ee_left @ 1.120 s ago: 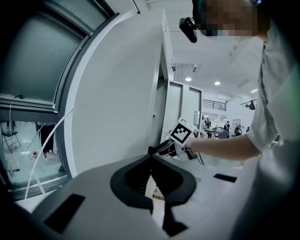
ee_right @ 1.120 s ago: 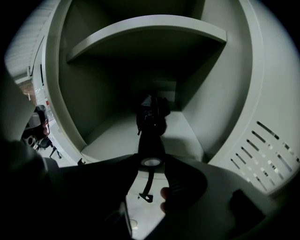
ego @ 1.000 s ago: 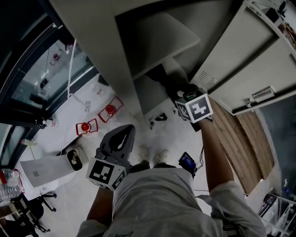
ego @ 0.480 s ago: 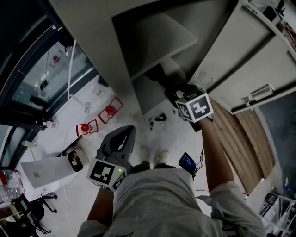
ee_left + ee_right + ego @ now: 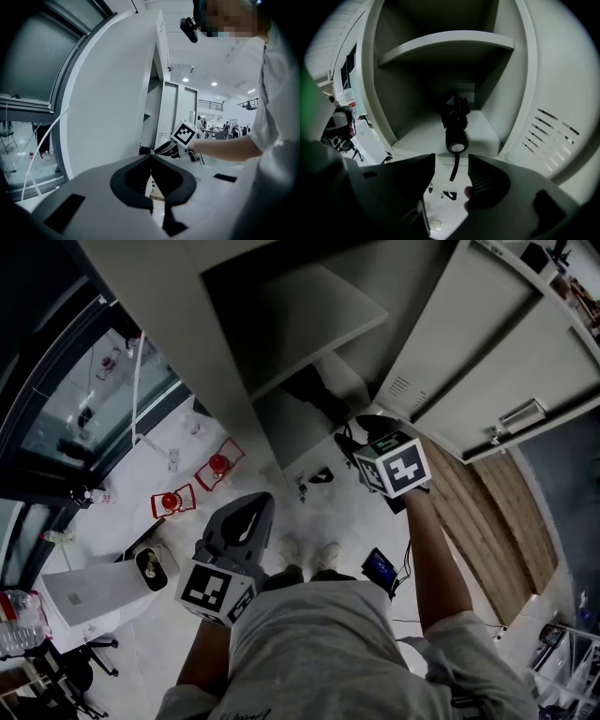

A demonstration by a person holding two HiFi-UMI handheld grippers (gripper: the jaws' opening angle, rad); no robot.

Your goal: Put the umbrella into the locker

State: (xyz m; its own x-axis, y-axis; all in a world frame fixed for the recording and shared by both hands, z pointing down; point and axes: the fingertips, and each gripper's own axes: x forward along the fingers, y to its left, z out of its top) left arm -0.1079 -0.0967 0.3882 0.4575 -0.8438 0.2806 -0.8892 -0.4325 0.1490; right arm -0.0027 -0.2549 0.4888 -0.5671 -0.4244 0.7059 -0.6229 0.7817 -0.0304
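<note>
- Head view: the right gripper's fingers are hidden past its marker cube (image 5: 394, 463), and the umbrella cannot be picked out there; only a dark patch shows under the shelf (image 5: 309, 320)
- Right gripper view: the far end of the umbrella (image 5: 456, 126) is lost in shadow at the back of the locker (image 5: 389, 108); the locker's top and the locker door (image 5: 553, 126) are cut off by the round edge of the picture
- Left gripper view: the right gripper is partly masked by the left one's body, and the locker's inside is too narrow a slice to read
- Against a second ago: the head view has drifted a little, so the locker sits slightly further toward 11 o'clock; both cubes hold nearly the same spots
- Right gripper (image 5: 451, 161): its fingers have just been opening and now stand wide, with nothing between them but the floor (image 5: 440, 206) below
- Left gripper (image 5: 151, 157): fingers closed tip to tip, empty, held low at 7 o'clock in the head view
- Umbrella: folded, black, lying on the locker's bottom under the shelf, round end cap toward the front edge, strap (image 5: 453, 169) hanging over that edge
- It lies at 12 o'clock from the right fingers, just beyond the tips and clear of them
</note>
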